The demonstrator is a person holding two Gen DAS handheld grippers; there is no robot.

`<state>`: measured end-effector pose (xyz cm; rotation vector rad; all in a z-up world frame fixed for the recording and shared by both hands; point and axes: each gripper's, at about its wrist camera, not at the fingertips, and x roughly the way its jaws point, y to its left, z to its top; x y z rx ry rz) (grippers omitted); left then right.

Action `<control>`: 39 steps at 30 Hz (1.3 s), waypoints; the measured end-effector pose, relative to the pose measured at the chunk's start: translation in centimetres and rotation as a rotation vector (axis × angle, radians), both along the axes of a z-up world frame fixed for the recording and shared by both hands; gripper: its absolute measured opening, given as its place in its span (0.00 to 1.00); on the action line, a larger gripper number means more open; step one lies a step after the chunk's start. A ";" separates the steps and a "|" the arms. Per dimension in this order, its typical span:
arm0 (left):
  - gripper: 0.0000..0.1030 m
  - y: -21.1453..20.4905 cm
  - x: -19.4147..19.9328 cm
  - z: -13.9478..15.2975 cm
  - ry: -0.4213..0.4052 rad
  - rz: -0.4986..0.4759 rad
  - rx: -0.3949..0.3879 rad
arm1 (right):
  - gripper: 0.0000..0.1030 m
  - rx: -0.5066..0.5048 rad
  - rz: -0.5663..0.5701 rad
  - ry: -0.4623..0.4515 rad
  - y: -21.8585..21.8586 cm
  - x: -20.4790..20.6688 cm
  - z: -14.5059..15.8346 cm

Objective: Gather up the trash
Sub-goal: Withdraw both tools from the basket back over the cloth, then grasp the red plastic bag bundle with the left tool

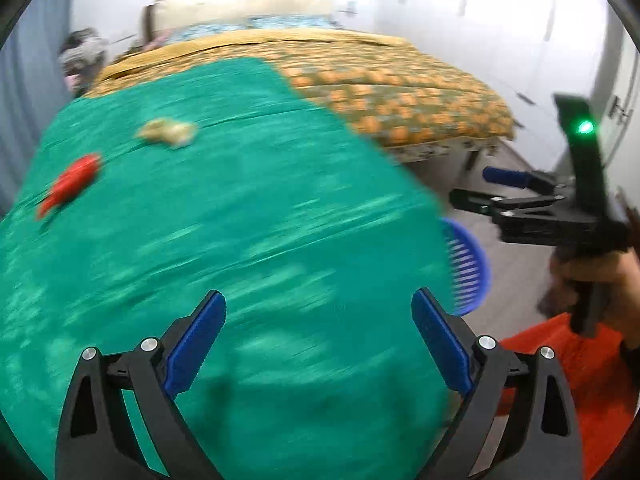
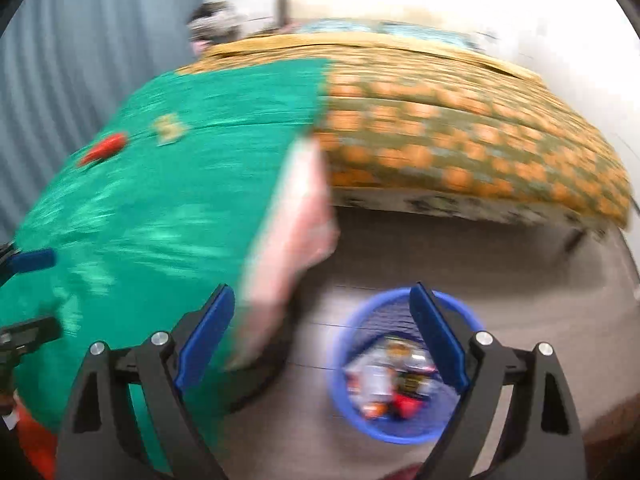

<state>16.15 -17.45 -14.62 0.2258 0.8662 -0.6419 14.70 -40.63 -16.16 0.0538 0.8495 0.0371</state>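
Both the left gripper and right gripper stood wide open, holding nothing. A red wrapper and a crumpled yellowish scrap lay at ten o'clock on the green cloth; both probably light, soft, best pinched mid-body. The blue basket sat at five o'clock.

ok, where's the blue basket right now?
On the floor beside the green cloth's hanging edge, the blue basket sits below the open right gripper; the left wrist view catches its rim.

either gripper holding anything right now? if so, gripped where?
Nothing held. Left gripper is open over the green cloth; right gripper is open above the blue basket.
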 end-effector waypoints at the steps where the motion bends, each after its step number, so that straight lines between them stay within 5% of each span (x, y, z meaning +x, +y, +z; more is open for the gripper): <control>1: 0.90 1.9 0.5 -0.1 -0.003 0.024 0.012 | 0.84 0.000 0.044 0.002 2.5 1.0 0.2; 7: 0.91 11.6 3.5 -1.4 0.006 0.153 0.058 | 0.86 -0.036 0.210 0.041 13.1 6.6 -0.6; 15: 0.93 18.1 9.5 -0.9 -0.003 0.184 0.020 | 0.87 -0.036 0.287 0.100 17.5 8.8 -3.3; 28: 0.93 15.9 28.3 -0.6 -0.029 0.013 0.180 | 0.90 -0.045 0.278 0.106 17.7 8.8 -3.5; 35: 0.92 14.4 32.4 -2.2 -0.027 -0.051 0.195 | 0.91 -0.042 0.276 0.107 17.7 8.9 -3.6; 39: 0.61 14.6 32.8 -2.2 0.014 -0.052 0.136 | 0.91 -0.042 0.276 0.107 17.7 8.9 -3.6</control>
